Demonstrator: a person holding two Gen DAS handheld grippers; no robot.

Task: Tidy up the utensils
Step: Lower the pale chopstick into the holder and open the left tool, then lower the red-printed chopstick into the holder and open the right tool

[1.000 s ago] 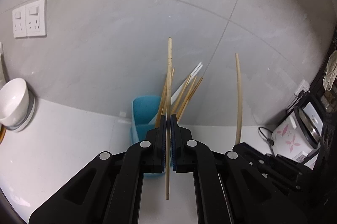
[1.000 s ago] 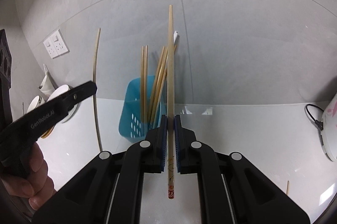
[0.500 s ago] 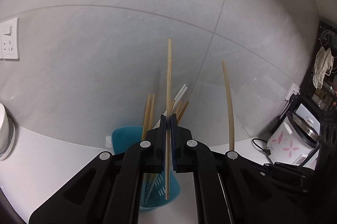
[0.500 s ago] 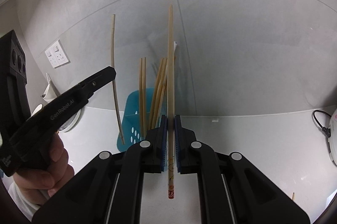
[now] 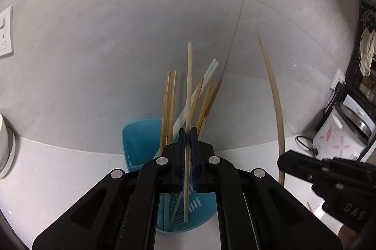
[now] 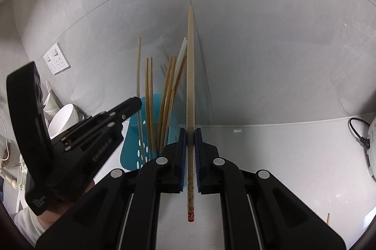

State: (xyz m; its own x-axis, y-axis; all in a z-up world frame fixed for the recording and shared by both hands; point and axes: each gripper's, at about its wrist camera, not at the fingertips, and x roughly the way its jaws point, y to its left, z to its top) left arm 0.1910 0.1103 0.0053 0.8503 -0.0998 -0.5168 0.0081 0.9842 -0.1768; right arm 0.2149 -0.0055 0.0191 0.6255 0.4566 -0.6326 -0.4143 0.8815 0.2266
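While both cameras face the same blue holder [image 5: 138, 144], we log different contents per view. Left wrist view: our left gripper [image 5: 187, 132] clenched on a pale chopstick [image 5: 188, 95], upright, its lower end over the holder's opening; right of it, our right gripper [image 5: 305, 170] seen from the side with its chopstick [image 5: 275, 95]; a flowered rice cooker [image 5: 340, 137] on the far right. Right wrist view: our right gripper clenched on the long chopstick with a printed red end, held upright just right of the holder; a white bowl [image 6: 63, 118] and wall sockets [image 6: 56, 61] at left; one loose stick [image 6: 328, 218] on the white counter [image 6: 282, 156]. Holder stock: several tan chopsticks [image 6: 150, 97] and white ones [image 5: 206, 78], leaning. Grey tiled wall [image 6: 270, 50] behind.
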